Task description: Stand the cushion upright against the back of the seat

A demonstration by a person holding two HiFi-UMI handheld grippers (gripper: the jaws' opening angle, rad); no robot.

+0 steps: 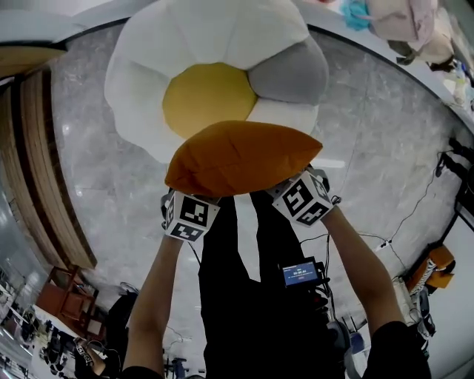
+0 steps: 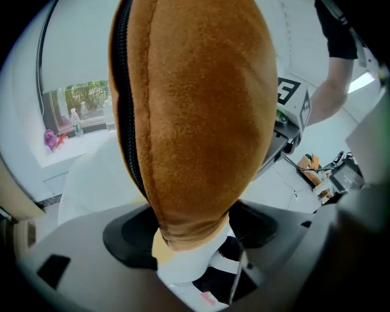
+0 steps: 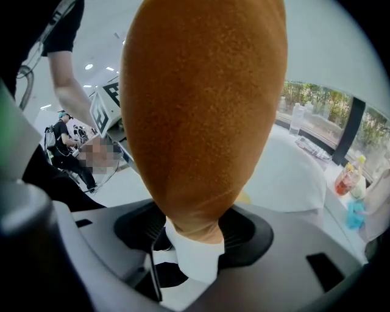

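An orange plush cushion (image 1: 241, 157) hangs flat in the air over the near edge of a flower-shaped seat (image 1: 144, 70) with white petals, a yellow centre (image 1: 206, 95) and one grey petal (image 1: 292, 70). My left gripper (image 1: 194, 198) grips the cushion's near left corner and my right gripper (image 1: 296, 189) its near right corner. In the left gripper view the cushion (image 2: 195, 109) fills the frame, its black zipper (image 2: 125, 109) on the left and its corner pinched in the left gripper (image 2: 192, 241). The right gripper view shows the cushion (image 3: 204, 103) pinched in the right gripper (image 3: 194, 234) the same way.
The seat lies on a glossy grey marble floor (image 1: 370, 133). A curved wooden platform (image 1: 44, 170) runs along the left, with a wooden stool (image 1: 70, 296) below it. Cables (image 1: 415, 215) trail over the floor at right. Soft toys (image 1: 404, 22) sit at the top right.
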